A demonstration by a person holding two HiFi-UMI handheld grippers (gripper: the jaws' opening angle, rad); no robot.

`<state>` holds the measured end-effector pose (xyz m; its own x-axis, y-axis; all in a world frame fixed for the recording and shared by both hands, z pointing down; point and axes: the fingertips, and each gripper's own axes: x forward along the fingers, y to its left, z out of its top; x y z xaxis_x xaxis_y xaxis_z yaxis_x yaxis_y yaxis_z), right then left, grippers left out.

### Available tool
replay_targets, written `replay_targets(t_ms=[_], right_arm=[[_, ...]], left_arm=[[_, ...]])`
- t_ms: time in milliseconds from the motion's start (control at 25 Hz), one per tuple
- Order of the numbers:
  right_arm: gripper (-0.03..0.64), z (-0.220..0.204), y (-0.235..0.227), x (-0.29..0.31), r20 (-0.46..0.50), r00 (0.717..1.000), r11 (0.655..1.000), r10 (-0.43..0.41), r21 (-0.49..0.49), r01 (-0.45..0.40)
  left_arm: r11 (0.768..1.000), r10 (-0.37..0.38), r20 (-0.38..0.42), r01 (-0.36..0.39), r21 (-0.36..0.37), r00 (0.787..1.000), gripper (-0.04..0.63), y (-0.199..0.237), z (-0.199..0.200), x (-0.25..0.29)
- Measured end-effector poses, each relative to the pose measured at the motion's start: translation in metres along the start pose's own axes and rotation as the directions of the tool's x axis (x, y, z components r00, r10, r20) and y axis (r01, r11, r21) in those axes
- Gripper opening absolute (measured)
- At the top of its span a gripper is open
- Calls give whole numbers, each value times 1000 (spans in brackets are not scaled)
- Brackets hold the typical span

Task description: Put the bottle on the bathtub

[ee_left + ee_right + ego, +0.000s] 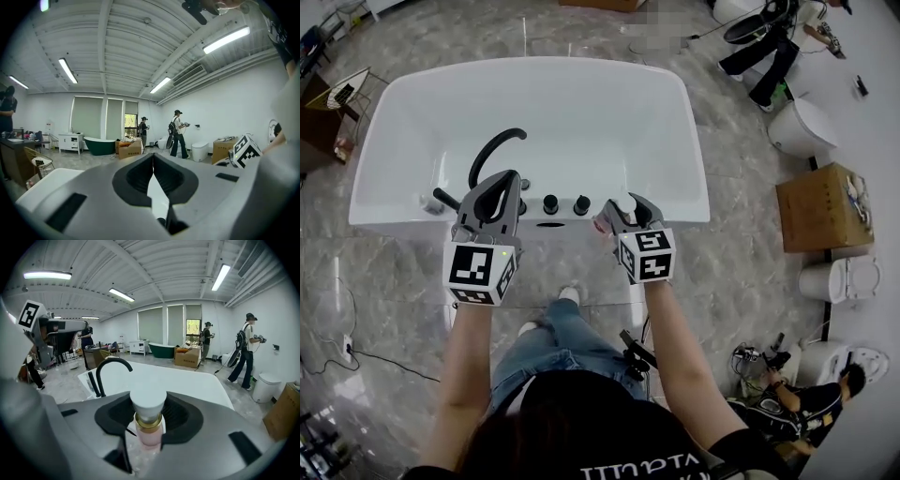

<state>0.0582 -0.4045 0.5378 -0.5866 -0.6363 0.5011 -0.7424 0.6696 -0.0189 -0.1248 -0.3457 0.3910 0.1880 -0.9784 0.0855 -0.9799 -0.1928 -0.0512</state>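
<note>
Two grippers are held over the near edge of the bathtub (534, 71).

**Left gripper (153, 159):** its jaws are pressed together with nothing between them. It hangs above the black tap (493, 150) near the near-left corner and takes no part in the hold.

**Right gripper (149, 416):** it is pinching the bottle (150, 431). The jaws close on the pink body just under the gold collar (149, 421), and the white cap (148, 404) stands clear above them. The bottle is upright in the grip. It is carried above the near edge, right of the two black knobs (566, 204), and is not set down. Its base cannot be seen in any view.

**Handling, as a judgement:**
- The bottle looks small and light, with a hard, smooth body that is likely slick.
- Whether it is glass or plastic cannot be told, so it should be treated as breakable.
- The broad cap makes it somewhat top-heavy.
- The present hold under the collar is sound, because the wider cap would stop any downward slip.
- A hold lower on the body would steady the base better for setting down.

**Placement, as a judgement:**
- The rim along the near edge is narrow, glossy and partly taken up by fittings.
- The bare stretch toward the near-right corner suits best.
- The bottle should be lowered squarely and let go only once the base sits flat.
</note>
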Motion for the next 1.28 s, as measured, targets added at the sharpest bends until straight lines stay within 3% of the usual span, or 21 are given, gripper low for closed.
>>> replay_targets(t_ms=[400, 1280], right_arm=[[170, -17, -28, 55, -75, 997, 1000, 24, -17, -25], [173, -29, -32, 92, -126, 992, 999, -14, -32, 10]], left_arm=[[998, 57, -52, -59, -20, 997, 12, 16, -18, 26], [999, -41, -87, 39, -23, 995, 12, 20, -31, 55]])
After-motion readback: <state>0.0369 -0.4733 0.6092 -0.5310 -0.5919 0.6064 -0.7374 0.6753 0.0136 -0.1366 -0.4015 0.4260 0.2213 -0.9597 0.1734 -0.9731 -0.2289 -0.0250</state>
